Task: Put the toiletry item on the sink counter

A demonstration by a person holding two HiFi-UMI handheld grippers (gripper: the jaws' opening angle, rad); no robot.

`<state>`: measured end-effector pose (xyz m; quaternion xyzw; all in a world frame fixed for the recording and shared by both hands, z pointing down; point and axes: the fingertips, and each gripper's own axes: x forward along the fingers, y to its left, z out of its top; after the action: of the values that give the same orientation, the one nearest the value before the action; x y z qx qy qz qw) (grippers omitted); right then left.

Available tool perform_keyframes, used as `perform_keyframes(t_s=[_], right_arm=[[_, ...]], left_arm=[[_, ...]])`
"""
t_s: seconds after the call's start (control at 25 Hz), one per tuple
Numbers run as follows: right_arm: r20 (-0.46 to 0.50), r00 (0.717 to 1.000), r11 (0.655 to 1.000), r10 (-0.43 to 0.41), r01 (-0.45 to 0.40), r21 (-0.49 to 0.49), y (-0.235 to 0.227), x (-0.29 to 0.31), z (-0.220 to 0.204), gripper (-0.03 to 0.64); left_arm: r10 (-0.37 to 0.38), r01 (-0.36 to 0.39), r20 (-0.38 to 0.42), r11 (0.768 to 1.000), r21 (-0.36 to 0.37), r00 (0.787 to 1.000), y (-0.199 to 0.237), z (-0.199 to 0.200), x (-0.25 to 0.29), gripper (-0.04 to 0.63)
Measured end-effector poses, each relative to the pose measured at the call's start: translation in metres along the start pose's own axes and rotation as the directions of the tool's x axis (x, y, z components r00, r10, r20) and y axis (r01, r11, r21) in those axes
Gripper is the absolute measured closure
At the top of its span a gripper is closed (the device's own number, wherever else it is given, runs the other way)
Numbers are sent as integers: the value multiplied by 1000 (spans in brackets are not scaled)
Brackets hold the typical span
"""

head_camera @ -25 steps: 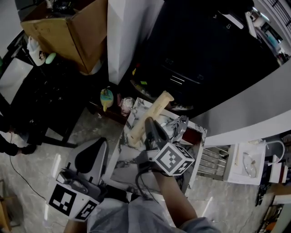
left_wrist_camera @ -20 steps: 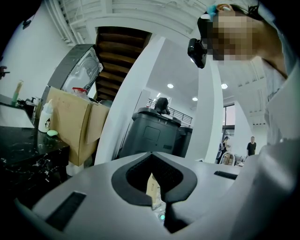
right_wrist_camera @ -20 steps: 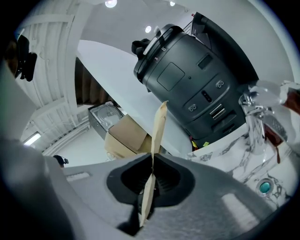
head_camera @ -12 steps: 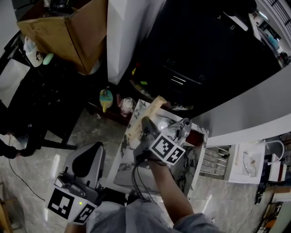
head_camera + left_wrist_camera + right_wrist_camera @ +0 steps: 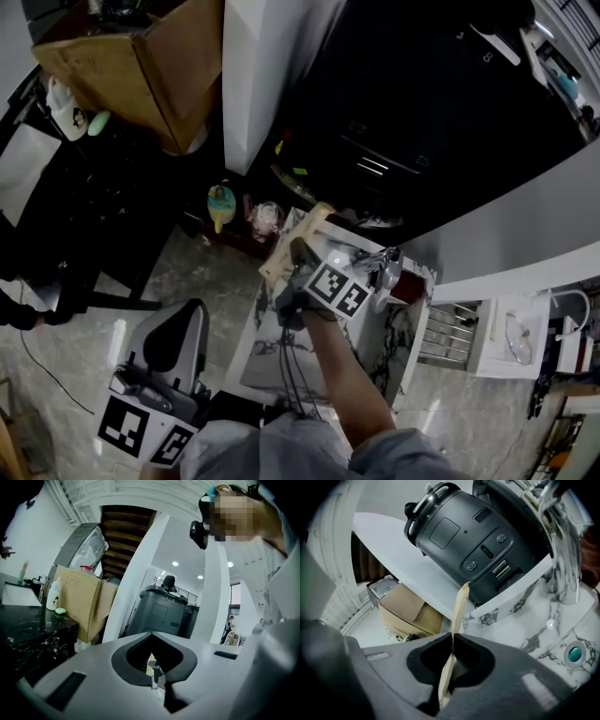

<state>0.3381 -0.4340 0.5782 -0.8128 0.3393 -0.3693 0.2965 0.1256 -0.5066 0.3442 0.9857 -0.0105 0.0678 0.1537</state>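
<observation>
One flat toiletry item (image 5: 309, 223), pinched in the right gripper (image 5: 298, 249), was above the sink counter's (image 5: 267, 361) far left corner; the left gripper (image 5: 183, 323) hung closed, near left.

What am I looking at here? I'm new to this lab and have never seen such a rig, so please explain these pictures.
There is no robot here. A person holds a two-jaw clamp tool in each hand, and each tool carries a cube with square markers. The head view looks steeply down from a camera on the person's head. The other two views come from cameras riding on the tools.

The right gripper is shut on a flat beige tube, at the far corner of the marbled sink counter. I can't tell whether the tube touches the counter. The counter has a chrome tap and a basin with a drain. The left gripper hangs low at the left, jaws together, holding nothing.
</observation>
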Motion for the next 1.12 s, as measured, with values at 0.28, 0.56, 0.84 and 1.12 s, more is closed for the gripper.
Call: perform_keyframes(t_s=[0.28,0.56,0.84,1.12], right_arm=[[-22,1000,1000,19,-19,-7,-11,13,-2,604],[-48,997,996,57,-59,-60,-16,20,-1,592],[-49,999,989,-11,3,-149,-24,20,1,519],[-45,998,977,-53,42,-210,-30,8,6,471]], left_arm=[[2,-2,-11,1000,15,1000,2,-3,5,591],[-2,3,-20,1000,14,1000,1,-5,8,591],[-15,15,-26,1000,7,1000,-1,-7,12,591],[-44,44,-30,999,7,999,-14,-12,18,591]])
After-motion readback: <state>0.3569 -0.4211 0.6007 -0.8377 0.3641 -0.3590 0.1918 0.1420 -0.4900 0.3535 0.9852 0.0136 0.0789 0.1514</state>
